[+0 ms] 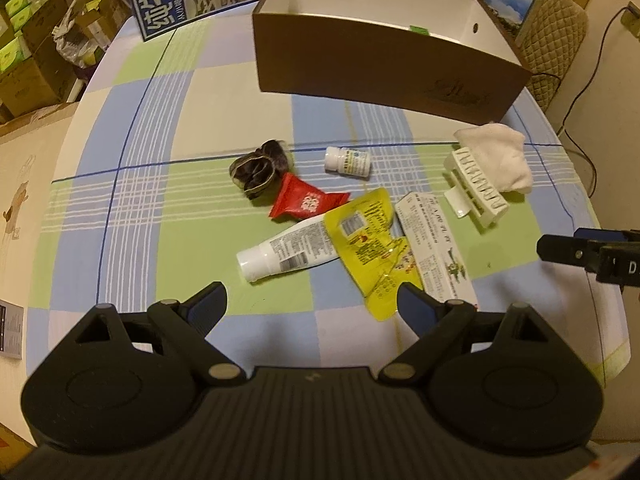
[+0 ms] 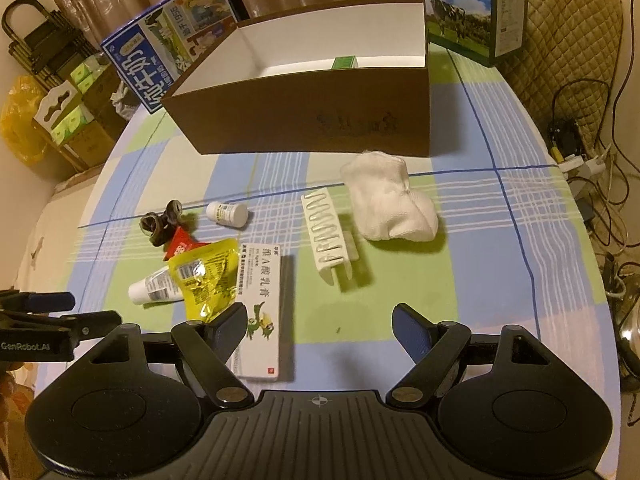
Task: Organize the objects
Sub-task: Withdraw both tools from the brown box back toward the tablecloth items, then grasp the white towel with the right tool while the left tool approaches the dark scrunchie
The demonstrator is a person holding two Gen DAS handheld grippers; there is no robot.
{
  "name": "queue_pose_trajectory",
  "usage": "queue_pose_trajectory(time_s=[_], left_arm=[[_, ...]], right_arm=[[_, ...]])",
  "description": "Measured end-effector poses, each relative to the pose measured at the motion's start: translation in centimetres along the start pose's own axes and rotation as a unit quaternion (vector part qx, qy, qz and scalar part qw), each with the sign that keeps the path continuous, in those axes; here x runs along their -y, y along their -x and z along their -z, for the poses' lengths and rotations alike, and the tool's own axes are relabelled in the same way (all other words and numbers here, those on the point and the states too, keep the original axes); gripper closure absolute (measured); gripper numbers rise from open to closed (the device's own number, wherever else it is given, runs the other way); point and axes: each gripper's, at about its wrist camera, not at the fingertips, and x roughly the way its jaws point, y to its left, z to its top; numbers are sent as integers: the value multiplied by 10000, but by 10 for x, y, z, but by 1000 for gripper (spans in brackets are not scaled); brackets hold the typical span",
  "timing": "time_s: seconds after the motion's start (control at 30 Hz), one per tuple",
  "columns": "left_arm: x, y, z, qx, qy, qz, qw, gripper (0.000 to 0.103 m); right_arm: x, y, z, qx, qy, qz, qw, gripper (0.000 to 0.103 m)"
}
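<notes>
Green carton inside box

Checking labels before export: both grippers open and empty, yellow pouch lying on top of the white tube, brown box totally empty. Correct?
Not quite. The brown box is not empty: a small green item lies on its floor by the far wall, clearest in the right wrist view. The rest holds: left gripper and right gripper are open and empty, and the yellow pouch overlaps the white tube.
</notes>
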Motion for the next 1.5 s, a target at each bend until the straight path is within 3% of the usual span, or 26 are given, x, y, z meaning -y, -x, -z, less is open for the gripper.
queue_pose_trajectory(time_s=[0.67, 1.1, 1.5], left_arm=[[-49, -24, -7, 121, 484, -192, 9986, 13], [-60, -42, -28, 184, 520, -225, 9982, 13], [-66, -66, -48, 152, 493, -203, 9985, 13]], right_arm=[[4, -43, -23, 132, 410, -42, 9991, 51], [34, -62, -60, 479, 441, 509, 9966, 52], [45, -108, -72, 256, 777, 776, 9936, 51]])
